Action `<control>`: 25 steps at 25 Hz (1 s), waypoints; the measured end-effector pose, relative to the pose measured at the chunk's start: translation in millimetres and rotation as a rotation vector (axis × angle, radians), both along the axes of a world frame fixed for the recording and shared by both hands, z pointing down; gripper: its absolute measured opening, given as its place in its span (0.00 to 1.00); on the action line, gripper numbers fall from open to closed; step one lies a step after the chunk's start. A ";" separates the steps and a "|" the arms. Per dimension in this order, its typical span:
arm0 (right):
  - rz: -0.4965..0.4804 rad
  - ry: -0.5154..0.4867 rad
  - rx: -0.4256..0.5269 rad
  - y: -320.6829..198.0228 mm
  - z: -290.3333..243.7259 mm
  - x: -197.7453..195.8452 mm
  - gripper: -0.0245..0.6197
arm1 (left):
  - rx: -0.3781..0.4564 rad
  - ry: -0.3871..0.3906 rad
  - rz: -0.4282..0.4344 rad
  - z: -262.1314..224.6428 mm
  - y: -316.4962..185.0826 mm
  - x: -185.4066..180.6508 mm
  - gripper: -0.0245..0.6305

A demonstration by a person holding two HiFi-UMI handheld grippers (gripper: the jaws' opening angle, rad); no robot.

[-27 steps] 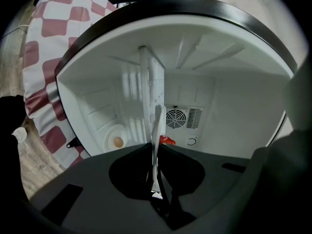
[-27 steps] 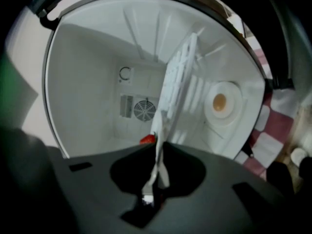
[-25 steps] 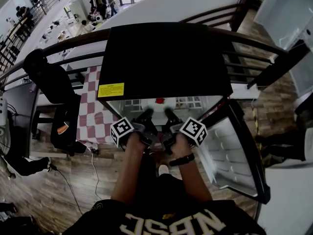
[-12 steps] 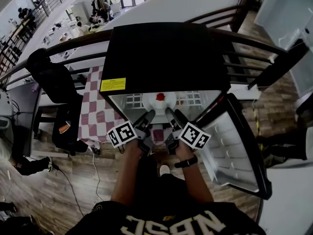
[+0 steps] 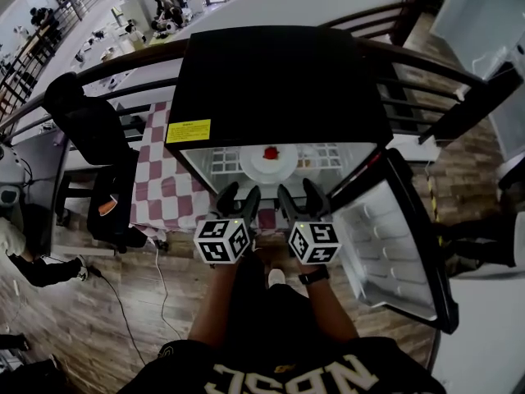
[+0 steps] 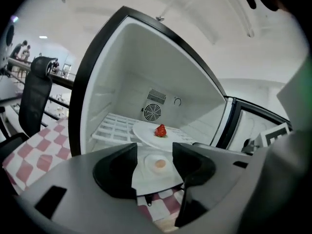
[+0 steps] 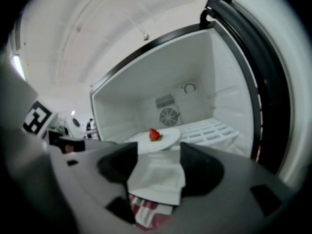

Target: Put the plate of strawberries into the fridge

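Head view: the plate with its single strawberry now sits on the white wire shelf inside the open fridge, roughly in the middle of the shelf and nothing touching it. A second ago both claws were reaching right up to the plate's edges; since then the person has drawn them back out of the fridge and rolled them, so the marker cubes now face up.

The left gripper and right gripper hang side by side just outside the fridge opening, well clear of the plate. Both sets of jaws have just been opening and now stand wide apart. Each gripper view looks straight through the gap to the plate further back on the shelf, so nothing is clamped in either one.

So the hand-off looks done: the plate has been let go and rests on its own, level as far as the views show. The fridge door is swung wide open on the right, so if anything is left, it's probably just shutting that.
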State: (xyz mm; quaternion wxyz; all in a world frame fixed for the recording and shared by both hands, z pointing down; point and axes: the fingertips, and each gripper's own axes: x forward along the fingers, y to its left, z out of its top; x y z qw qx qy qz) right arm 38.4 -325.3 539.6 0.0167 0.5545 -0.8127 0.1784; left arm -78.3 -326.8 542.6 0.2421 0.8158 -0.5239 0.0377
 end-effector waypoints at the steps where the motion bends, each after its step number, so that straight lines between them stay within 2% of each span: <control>1: -0.018 0.033 0.008 0.7 0.0 -3.7 0.47 | 0.021 -0.042 -0.005 -0.9 -0.7 0.7 0.40; 4: -0.060 0.111 0.010 2.1 3.9 -11.6 0.47 | 0.076 -0.171 0.010 0.0 -0.6 8.1 0.40; 6: -0.081 0.131 -0.004 2.2 9.1 -14.8 0.46 | 0.094 -0.210 0.031 2.6 0.1 14.5 0.39; 8: -0.089 0.133 -0.015 1.2 12.5 -15.9 0.40 | 0.093 -0.223 0.041 5.9 -0.8 18.0 0.33; 11: -0.088 0.145 -0.010 -2.2 12.3 -17.2 0.27 | 0.087 -0.230 0.039 9.6 -4.2 17.9 0.24; 15: -0.077 0.175 0.007 -9.1 9.4 -18.1 0.15 | 0.099 -0.255 0.045 8.4 -11.3 19.7 0.12; 25: -0.076 0.180 -0.001 -33.1 6.9 -25.9 0.10 | 0.081 -0.268 0.042 5.2 -38.6 20.7 0.07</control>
